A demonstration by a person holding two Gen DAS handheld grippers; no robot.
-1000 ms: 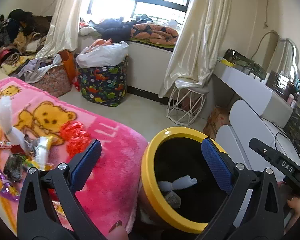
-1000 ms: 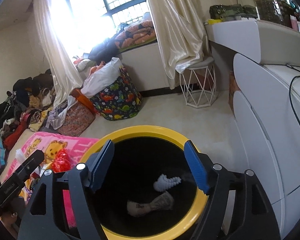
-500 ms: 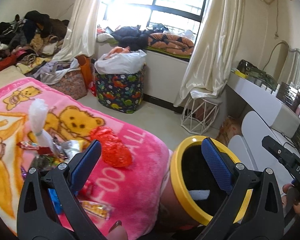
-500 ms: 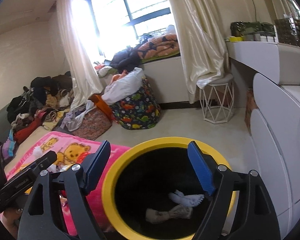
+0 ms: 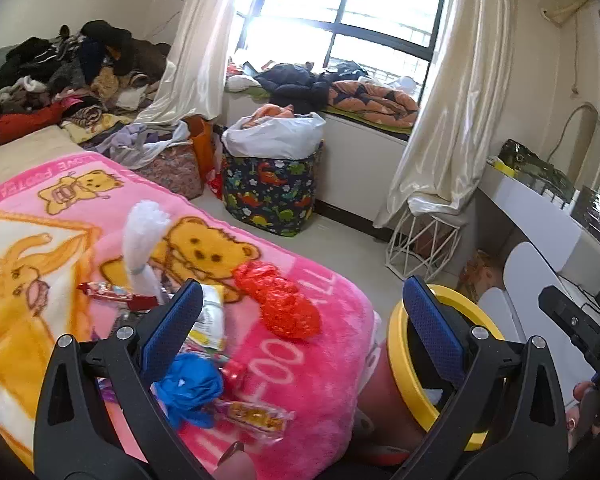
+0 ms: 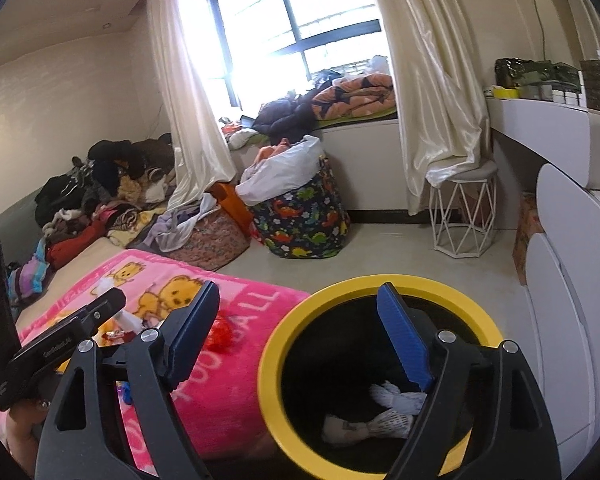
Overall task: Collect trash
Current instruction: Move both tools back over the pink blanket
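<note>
A yellow-rimmed black trash bin (image 6: 284, 336) stands beside the bed and holds white crumpled trash (image 6: 388, 426); its rim also shows in the left wrist view (image 5: 400, 364). On the pink bear blanket (image 5: 300, 396) lie a red crumpled bag (image 5: 284, 308), a blue wad (image 5: 194, 388), a white foam net (image 5: 140, 240), a yellow-white wrapper (image 5: 212, 320) and candy wrappers (image 5: 256, 416). My left gripper (image 5: 300, 332) is open and empty above the blanket's trash. My right gripper (image 6: 296, 344) is open and empty over the bin's near rim.
A dinosaur-print laundry basket (image 5: 274, 188) with a white bag stands on the floor by the window seat. A white wire stool (image 5: 420, 236) is under the curtain. A white desk and drawers (image 6: 560, 280) line the right side. Clothes pile (image 5: 72, 76) lies at the bed's far end.
My left gripper has swung left from over the bin to over the blanket's trash. My right gripper has drawn back and left, so the bin sits lower right in its view.
</note>
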